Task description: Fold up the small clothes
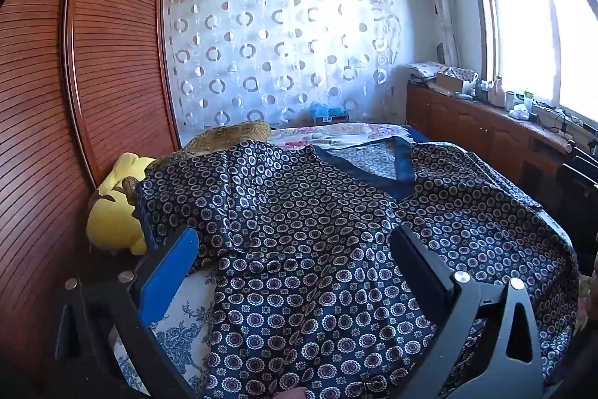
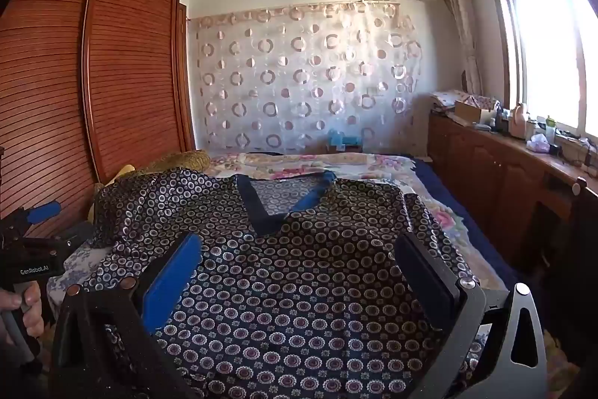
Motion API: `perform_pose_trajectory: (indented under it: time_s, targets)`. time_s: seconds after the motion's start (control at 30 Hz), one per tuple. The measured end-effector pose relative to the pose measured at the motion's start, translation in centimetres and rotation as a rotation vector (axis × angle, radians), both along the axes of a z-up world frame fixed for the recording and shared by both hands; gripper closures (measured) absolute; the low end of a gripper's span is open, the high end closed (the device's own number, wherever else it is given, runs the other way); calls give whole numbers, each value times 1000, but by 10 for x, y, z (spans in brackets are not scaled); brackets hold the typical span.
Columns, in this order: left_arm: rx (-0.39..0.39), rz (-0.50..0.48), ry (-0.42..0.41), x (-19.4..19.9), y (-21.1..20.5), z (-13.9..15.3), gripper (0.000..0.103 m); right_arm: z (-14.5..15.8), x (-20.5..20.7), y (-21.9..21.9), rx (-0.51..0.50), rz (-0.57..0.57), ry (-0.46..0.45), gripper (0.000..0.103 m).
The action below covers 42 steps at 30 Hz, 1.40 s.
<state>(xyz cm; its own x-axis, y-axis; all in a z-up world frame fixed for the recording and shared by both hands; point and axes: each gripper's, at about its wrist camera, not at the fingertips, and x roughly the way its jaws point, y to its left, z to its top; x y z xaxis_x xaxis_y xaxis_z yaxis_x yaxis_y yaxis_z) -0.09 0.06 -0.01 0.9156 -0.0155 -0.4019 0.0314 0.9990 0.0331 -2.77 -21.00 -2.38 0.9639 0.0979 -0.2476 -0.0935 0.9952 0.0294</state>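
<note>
I was looking into a bedroom with a louvred wooden wardrobe [image 1: 74, 81] on the left, a circle-patterned curtain [image 1: 276, 55] on the far wall and a bright window [image 1: 538, 36] on the right. From the left wrist, the garment [image 1: 317, 230], a dark navy top printed with small rings and flowers and trimmed with a plain blue V-neck, lay spread front-up across the bed [image 1: 336, 133], its near sleeve rumpled toward a yellow plush toy [image 1: 116, 208]. My left hand-held gripper [image 1: 295, 249] hung tilted down over the lower hem, released, both pads wide apart with only cloth beneath.

From the right wrist, the same top [image 2: 299, 268] covered the flowered bedspread [image 2: 441, 212], collar pointing away. The right hand-held gripper [image 2: 299, 257] hovered over its middle, also released and holding nothing. At the left edge, a person's hand [image 2: 22, 305] gripped the other tool's handle.
</note>
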Motion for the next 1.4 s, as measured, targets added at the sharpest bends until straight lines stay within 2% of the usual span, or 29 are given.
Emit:
perform_pose_trajectory:
  time_s: [0.13,0.73,1.4]
  targets:
    - [26,-1,-5,-6,-5,4,0,0,0,0,1,10,4,0]
    - [-16,3,13,-4,-1,2,0,0,-3,2,-1,3,-1,0]
    - [-22,1,12,-4,-1,3,0,1,-3,5,-4,3,-4,0]
